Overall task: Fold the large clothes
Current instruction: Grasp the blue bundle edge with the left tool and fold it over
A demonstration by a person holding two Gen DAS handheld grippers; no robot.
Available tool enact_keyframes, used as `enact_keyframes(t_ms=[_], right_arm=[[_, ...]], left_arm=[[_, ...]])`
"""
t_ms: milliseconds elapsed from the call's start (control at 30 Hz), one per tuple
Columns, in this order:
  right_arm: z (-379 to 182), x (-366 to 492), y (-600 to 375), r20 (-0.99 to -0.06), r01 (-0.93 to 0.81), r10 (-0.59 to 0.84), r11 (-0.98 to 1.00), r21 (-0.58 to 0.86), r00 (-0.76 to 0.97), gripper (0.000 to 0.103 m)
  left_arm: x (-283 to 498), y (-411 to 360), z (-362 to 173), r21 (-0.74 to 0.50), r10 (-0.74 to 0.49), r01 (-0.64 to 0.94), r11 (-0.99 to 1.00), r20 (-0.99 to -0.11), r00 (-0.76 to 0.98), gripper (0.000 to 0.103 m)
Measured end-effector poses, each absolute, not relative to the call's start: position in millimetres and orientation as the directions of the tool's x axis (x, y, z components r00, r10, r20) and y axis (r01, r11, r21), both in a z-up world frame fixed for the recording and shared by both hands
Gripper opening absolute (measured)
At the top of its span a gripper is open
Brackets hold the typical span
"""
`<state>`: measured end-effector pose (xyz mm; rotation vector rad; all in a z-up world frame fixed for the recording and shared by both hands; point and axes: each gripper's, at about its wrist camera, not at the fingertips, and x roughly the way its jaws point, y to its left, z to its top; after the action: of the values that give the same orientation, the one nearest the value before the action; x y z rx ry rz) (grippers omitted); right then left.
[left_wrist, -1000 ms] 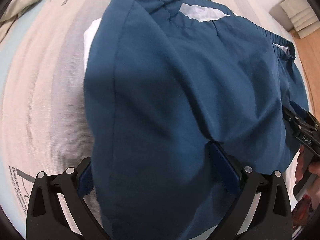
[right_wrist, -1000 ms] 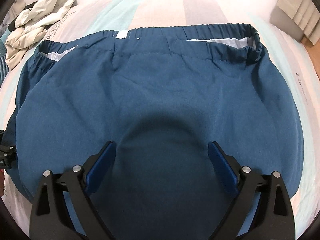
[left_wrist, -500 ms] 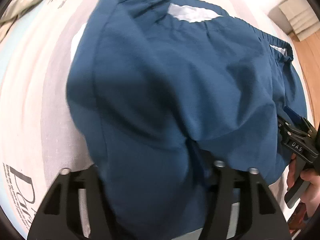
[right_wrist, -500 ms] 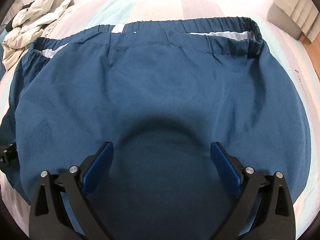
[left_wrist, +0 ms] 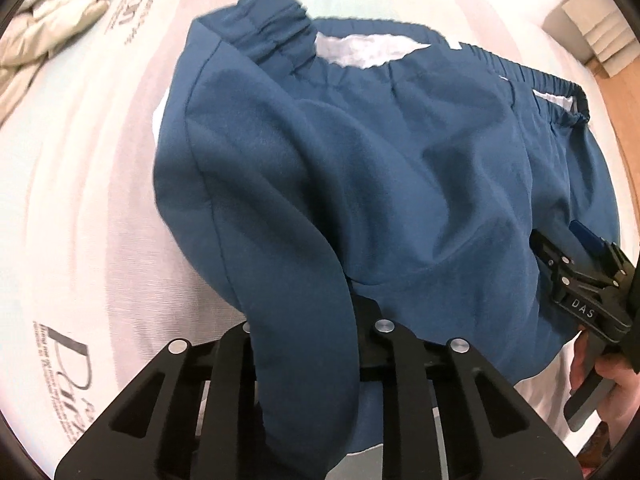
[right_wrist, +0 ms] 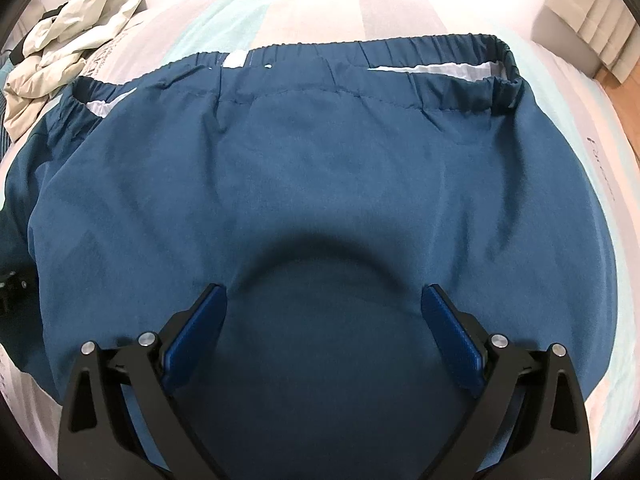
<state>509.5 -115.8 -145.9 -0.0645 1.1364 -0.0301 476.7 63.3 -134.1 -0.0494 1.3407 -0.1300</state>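
Note:
Dark blue shorts (left_wrist: 400,168) with an elastic waistband (right_wrist: 360,48) and white lining lie spread on a striped mattress (left_wrist: 88,200). My left gripper (left_wrist: 308,320) is shut on the shorts' near left edge; the cloth bunches between its jaws and lifts into a fold. My right gripper (right_wrist: 324,316) is open, its blue pads (right_wrist: 196,328) either side of the shorts' near hem, cloth lying between them. The right gripper also shows in the left wrist view (left_wrist: 576,268) at the shorts' right edge, held by a hand.
A crumpled beige garment (right_wrist: 68,36) lies at the far left of the mattress. Stacked beige cushions (right_wrist: 588,20) stand at the far right by a wooden floor (left_wrist: 620,120). Printed lettering (left_wrist: 68,360) marks the mattress at the near left.
My left gripper has closed from wide open onto the shorts' left edge and pulled it up into a fold. My right gripper stays open and has barely moved.

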Motion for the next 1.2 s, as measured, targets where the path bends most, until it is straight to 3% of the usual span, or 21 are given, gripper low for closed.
enact_keyframes(t_ms=[400, 700, 1200], right_arm=[[-95, 487, -138, -0.896, -0.028, -0.015, 0.999, -0.031, 0.444, 0.095], [-58, 473, -178, -0.885, -0.012, -0.008, 1.000, -0.015, 0.466, 0.095], [-27, 445, -287, -0.868, -0.013, -0.017, 1.000, -0.027, 0.496, 0.095]], left_arm=[[485, -9, -67, 0.024, -0.017, 0.150, 0.988, -0.963, 0.270, 0.012], [485, -50, -12, 0.032, -0.032, 0.206, 0.978, -0.954, 0.300, 0.010], [469, -162, -10, 0.056, -0.019, 0.218, 0.974, -0.945, 0.326, 0.009]])
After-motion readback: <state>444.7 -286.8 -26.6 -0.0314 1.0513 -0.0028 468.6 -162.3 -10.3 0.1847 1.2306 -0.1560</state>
